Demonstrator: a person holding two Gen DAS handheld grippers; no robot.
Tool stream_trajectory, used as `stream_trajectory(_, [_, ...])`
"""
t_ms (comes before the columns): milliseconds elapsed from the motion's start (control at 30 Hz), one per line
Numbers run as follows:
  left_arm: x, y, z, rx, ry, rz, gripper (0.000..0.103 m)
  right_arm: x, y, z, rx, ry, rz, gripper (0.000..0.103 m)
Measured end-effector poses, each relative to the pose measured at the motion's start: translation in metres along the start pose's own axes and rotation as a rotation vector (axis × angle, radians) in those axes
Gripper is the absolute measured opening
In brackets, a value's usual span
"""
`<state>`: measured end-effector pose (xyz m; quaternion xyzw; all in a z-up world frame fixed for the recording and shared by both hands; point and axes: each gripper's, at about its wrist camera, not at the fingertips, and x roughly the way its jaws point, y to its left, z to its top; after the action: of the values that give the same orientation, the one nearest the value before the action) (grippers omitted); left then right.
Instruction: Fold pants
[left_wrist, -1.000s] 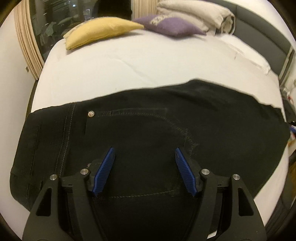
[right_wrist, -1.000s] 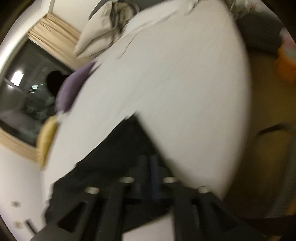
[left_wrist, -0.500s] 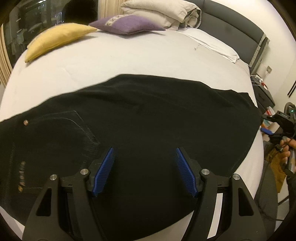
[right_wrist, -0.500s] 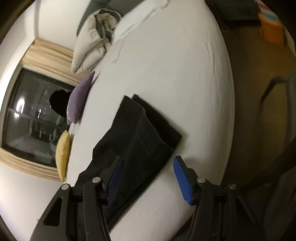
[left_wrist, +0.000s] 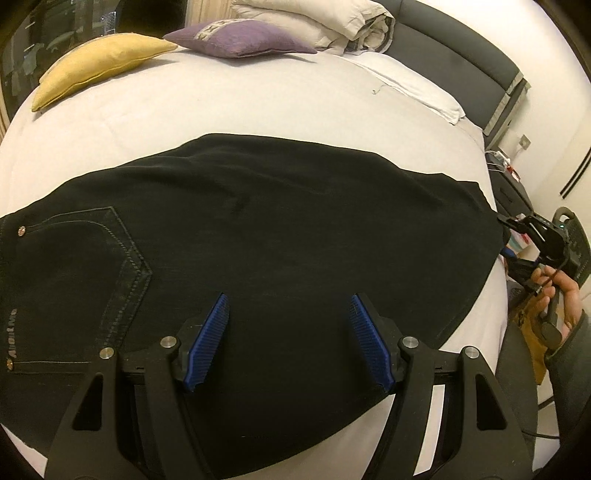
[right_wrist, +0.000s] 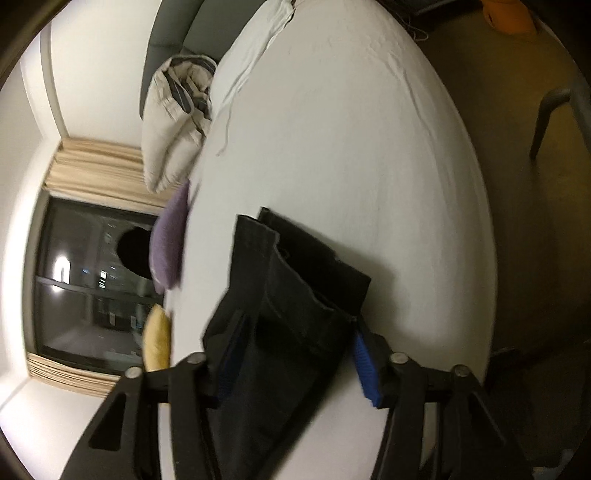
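Black pants (left_wrist: 280, 229) lie flat across the white bed (left_wrist: 240, 96), legs laid one over the other, with a back pocket at the left. My left gripper (left_wrist: 288, 339) is open and empty, low over the middle of the pants. My right gripper (right_wrist: 295, 354) is open at the leg-hem end of the pants (right_wrist: 295, 295), its jaws wide on either side of the cloth. It also shows in the left wrist view (left_wrist: 532, 240), held in a hand at the bed's right edge by the hems.
A yellow cushion (left_wrist: 99, 62), a purple cushion (left_wrist: 240, 38) and a folded duvet (left_wrist: 314, 22) lie at the far side. A grey headboard (left_wrist: 461, 66) stands at the right. A dark window (right_wrist: 92, 280) and a chair leg (right_wrist: 546, 110) are off the bed.
My left gripper has swung right along the pants, from the waist toward the legs. My right gripper has opened, letting go of the leg end, and now straddles the hems.
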<state>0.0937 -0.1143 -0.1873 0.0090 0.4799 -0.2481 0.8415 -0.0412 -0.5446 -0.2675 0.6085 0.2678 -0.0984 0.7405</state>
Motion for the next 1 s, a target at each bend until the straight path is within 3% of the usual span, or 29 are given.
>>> stream_trajectory(100, [0.003,-0.005,0.0,0.007,0.002,-0.009,0.067,0.0,-0.011,0.004,0.073,-0.005,0.054,0.036])
stream_trajectory(367, [0.008,-0.012,0.003,0.007,0.016,-0.035,0.067,-0.008,-0.034,0.007,0.204,-0.035,0.192,0.03])
stream_trajectory(500, [0.015,-0.021,0.009,0.008,0.024,-0.052,0.067,-0.012,-0.034,0.009,0.19,-0.041,0.212,0.021])
stream_trajectory(667, [0.02,-0.036,0.016,0.028,0.029,-0.074,0.067,-0.011,-0.038,0.01,0.23,-0.036,0.262,0.02])
stream_trajectory(800, [0.023,-0.044,0.018,0.044,0.039,-0.086,0.067,-0.013,-0.036,0.009,0.208,-0.041,0.273,0.017])
stream_trajectory(1000, [0.033,-0.049,0.023,0.023,0.05,-0.101,0.067,-0.02,-0.021,0.009,0.117,-0.061,0.207,0.015])
